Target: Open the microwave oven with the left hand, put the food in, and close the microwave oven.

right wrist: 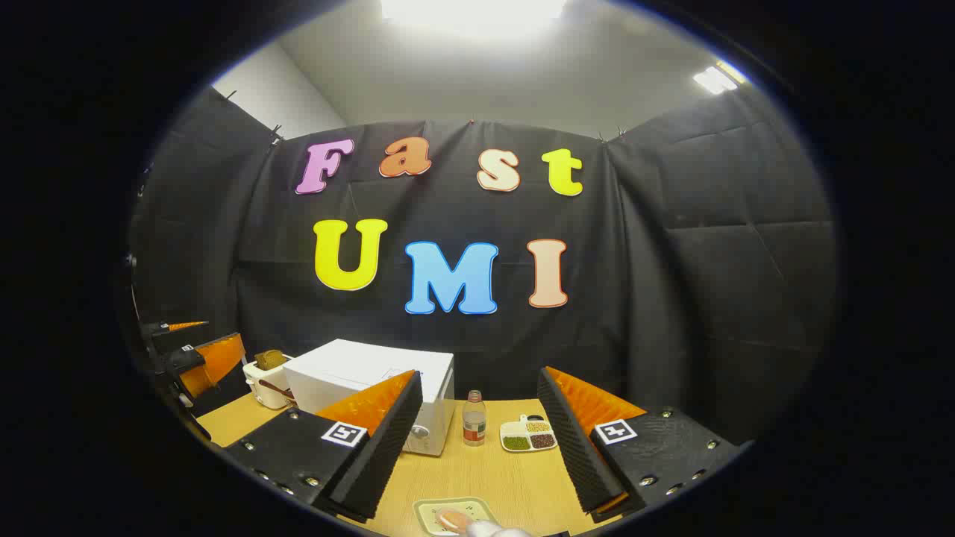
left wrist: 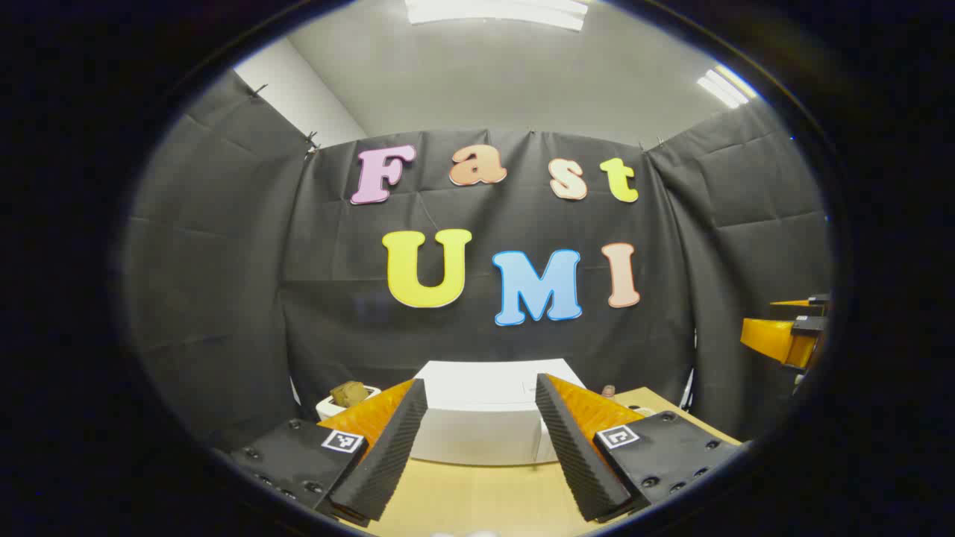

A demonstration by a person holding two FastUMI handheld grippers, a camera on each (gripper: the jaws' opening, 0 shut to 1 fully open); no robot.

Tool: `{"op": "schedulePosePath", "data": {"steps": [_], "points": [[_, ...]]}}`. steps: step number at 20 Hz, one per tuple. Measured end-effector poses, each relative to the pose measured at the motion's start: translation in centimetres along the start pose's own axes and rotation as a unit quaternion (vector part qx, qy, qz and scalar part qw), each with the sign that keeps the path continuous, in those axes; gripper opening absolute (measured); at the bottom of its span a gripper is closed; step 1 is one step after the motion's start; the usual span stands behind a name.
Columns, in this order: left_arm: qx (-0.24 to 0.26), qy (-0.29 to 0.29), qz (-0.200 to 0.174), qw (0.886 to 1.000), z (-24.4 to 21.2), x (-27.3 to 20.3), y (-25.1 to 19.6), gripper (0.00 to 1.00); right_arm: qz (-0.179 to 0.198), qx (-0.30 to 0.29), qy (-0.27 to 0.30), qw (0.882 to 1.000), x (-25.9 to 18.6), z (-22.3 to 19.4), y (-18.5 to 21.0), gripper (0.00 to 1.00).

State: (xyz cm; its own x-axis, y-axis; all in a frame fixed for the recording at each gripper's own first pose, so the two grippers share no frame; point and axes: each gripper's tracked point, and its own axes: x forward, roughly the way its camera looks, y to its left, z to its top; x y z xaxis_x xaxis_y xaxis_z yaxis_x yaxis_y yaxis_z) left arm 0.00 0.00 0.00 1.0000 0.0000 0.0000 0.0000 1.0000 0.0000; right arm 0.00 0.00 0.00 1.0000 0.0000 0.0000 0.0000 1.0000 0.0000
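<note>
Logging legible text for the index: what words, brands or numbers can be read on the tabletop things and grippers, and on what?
Label on the bottle: too small to read.
Faint print on top of the microwave: too blurred to read.
The square markers on the left gripper and right gripper: coded patterns, no words.
Nothing legible.

Wooden table point(right wrist: 515, 485) bears microwave point(right wrist: 358, 373), bottle point(right wrist: 473, 419), toaster point(right wrist: 266, 380), two trays point(right wrist: 528, 434)

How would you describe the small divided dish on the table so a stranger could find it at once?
Start at the white microwave on the wooden table. Right of it stands a small bottle, then the divided dish. Unlike the tray nearer the camera, it holds separate green, dark and yellowish portions.
</note>
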Motion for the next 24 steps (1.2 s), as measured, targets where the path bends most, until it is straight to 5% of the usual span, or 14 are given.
{"op": "schedulePosePath", "data": {"steps": [24], "points": [[0.002,0.001,-0.031,1.000,-1.0,2.7,-1.7,1.00,-0.024,0.004,0.014,1.000,1.2,-1.0,-1.1,0.95]]}}
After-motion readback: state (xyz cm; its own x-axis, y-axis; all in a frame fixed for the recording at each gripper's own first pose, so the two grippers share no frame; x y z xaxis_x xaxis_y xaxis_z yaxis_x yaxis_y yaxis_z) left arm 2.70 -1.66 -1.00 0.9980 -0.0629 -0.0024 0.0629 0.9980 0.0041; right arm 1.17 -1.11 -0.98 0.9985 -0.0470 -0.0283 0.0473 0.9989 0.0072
